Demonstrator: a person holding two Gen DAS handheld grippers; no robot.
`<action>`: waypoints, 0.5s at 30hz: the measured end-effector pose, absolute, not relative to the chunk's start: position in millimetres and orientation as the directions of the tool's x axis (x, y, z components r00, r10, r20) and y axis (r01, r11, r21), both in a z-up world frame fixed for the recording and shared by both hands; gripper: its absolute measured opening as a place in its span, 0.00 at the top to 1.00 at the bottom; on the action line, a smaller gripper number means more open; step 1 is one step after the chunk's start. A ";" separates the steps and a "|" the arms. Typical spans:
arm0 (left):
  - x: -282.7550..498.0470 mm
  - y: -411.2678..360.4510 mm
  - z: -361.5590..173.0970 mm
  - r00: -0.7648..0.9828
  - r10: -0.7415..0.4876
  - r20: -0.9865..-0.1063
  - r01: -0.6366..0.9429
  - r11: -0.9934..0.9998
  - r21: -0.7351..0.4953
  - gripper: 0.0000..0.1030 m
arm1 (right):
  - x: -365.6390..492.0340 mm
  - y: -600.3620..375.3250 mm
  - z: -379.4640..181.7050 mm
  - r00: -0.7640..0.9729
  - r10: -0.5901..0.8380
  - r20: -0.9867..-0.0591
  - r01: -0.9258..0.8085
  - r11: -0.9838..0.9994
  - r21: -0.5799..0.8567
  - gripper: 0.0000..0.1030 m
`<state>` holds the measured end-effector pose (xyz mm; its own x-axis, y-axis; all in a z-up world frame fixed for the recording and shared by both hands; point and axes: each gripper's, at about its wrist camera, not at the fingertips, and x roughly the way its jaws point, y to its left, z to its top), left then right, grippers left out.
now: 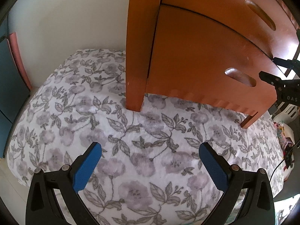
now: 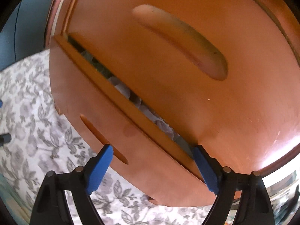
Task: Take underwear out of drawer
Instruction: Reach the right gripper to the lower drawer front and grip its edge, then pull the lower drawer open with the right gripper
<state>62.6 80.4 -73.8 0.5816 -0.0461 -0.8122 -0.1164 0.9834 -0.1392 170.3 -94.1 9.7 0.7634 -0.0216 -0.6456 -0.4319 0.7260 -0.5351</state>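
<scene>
Floral grey-and-white bedspread [image 1: 142,146] covers the bed, and an orange wooden chest of drawers [image 1: 206,60] stands on it. Its lower drawer [image 2: 105,127] sits slightly ajar, leaving a narrow slot under the upper drawer front [image 2: 168,60]. Through that slot some pale grey folded cloth [image 2: 123,90] shows; this is probably the underwear, though too little is visible to be sure, and it lies inside the drawer.

Over the bedspread in front of the chest, the left claw [image 1: 150,166] hangs spread wide with nothing between its pads. Tilted to follow the slanting front, the right claw [image 2: 153,168] is partly spread and straddles the lower drawer's top edge near its corner, one blue pad [image 2: 99,170] beside the handle slot [image 2: 105,140], the other [image 2: 205,170] at the gap. No pad clearly presses on wood.

Judging from this, the main risk is a slip: the right claw sits near the corner, so a pull could skew and jam the drawer. The chest rests on soft bedding and might tip or slide.
</scene>
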 end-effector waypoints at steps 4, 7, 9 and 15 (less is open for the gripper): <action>64.2 78.3 -79.1 0.571 -0.059 -0.819 -0.106 0.984 -0.145 0.00 | 167.3 -89.8 5.6 0.753 -0.039 -0.657 -0.451 0.695 -0.560 0.13; 64.7 75.7 -80.8 0.568 -0.066 -0.821 -0.099 0.984 -0.147 0.00 | 167.2 -87.0 1.7 0.748 -0.054 -0.662 -0.466 0.667 -0.581 0.12; 65.2 74.1 -81.6 0.566 -0.072 -0.821 -0.093 0.984 -0.150 0.00 | 169.4 -88.4 2.2 0.740 -0.056 -0.670 -0.477 0.658 -0.582 0.12; 65.7 74.0 -83.3 0.560 -0.079 -0.825 -0.088 0.984 -0.154 0.00 | 170.0 -93.0 9.9 0.716 -0.046 -0.697 -0.502 0.660 -0.559 0.12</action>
